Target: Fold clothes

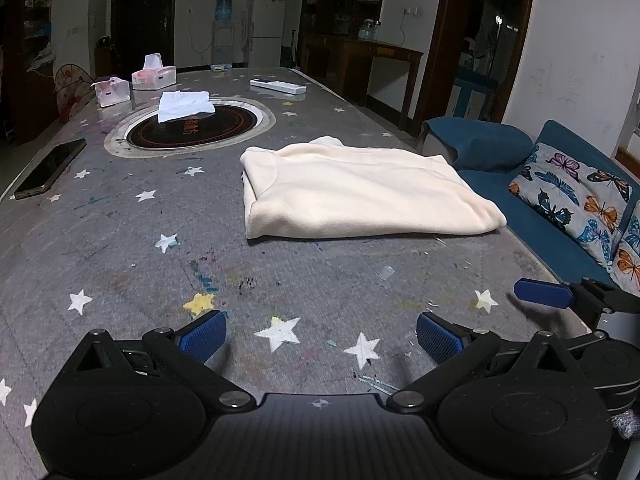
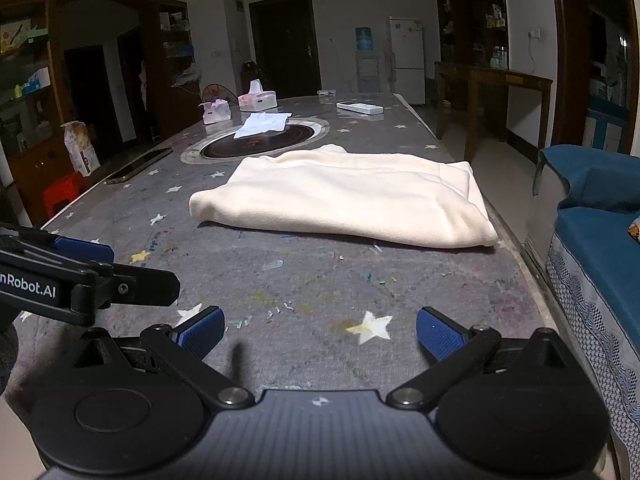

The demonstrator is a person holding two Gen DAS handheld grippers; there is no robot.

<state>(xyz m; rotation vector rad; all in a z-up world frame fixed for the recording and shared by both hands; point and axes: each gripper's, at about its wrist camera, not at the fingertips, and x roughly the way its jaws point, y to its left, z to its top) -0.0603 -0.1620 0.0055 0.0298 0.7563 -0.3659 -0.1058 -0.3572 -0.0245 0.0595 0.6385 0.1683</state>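
A cream garment (image 1: 360, 192) lies folded in a flat rectangle on the grey star-patterned table (image 1: 120, 240), near its right edge. It also shows in the right wrist view (image 2: 348, 196). My left gripper (image 1: 320, 338) is open and empty, low over the table well short of the garment. My right gripper (image 2: 320, 334) is open and empty too, also short of the garment. The right gripper's blue finger (image 1: 544, 294) shows at the right of the left wrist view. The left gripper's finger (image 2: 84, 250) shows at the left of the right wrist view.
A phone (image 1: 50, 168) lies near the table's left edge. A white cloth (image 1: 184, 105) lies on a round black inset (image 1: 196, 128). Two tissue boxes (image 1: 154, 76) and a remote (image 1: 278, 86) sit at the far end. A blue sofa (image 1: 560, 208) runs along the right.
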